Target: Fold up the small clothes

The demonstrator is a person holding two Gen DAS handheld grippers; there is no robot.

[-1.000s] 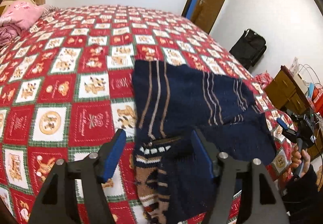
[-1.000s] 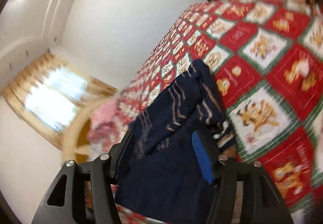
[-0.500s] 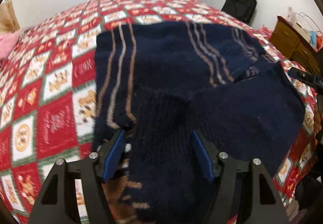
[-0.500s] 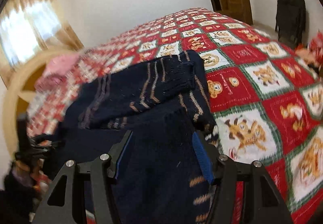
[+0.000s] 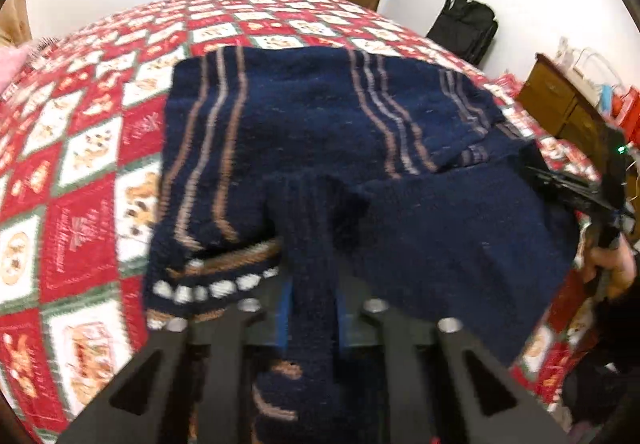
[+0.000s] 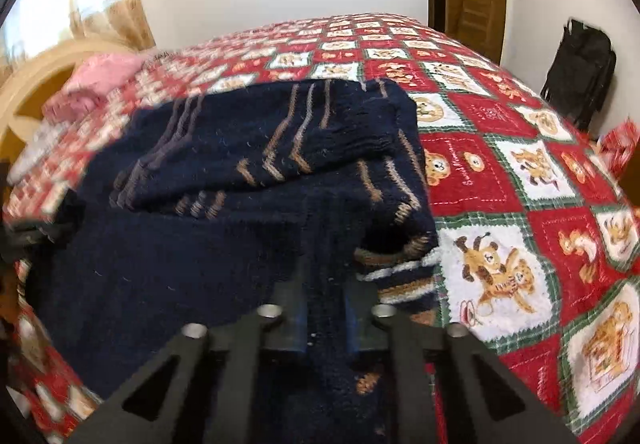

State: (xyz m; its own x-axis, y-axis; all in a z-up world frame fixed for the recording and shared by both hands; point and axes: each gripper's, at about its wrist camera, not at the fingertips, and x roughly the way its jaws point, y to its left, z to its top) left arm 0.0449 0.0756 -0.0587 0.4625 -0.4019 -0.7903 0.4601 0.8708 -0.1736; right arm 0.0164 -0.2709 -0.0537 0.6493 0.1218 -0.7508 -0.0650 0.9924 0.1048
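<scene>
Both jaw pairs, wide a second ago, have just been closing: left gripper (image 5: pixel 311 308) and right gripper (image 6: pixel 325 314) each pinch the near hem of the navy sweater (image 5: pixel 320 132) on the patterned bedspread (image 5: pixel 80 184); step: grasp made; next, likely lift hem together, fold away.

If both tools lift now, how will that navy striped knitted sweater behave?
The navy striped knitted sweater will probably sag and drape, since it already bunches in soft folds. Its thick knit suggests some weight. It seems unlikely to slip, as fabric is pinched in both tools.
</scene>
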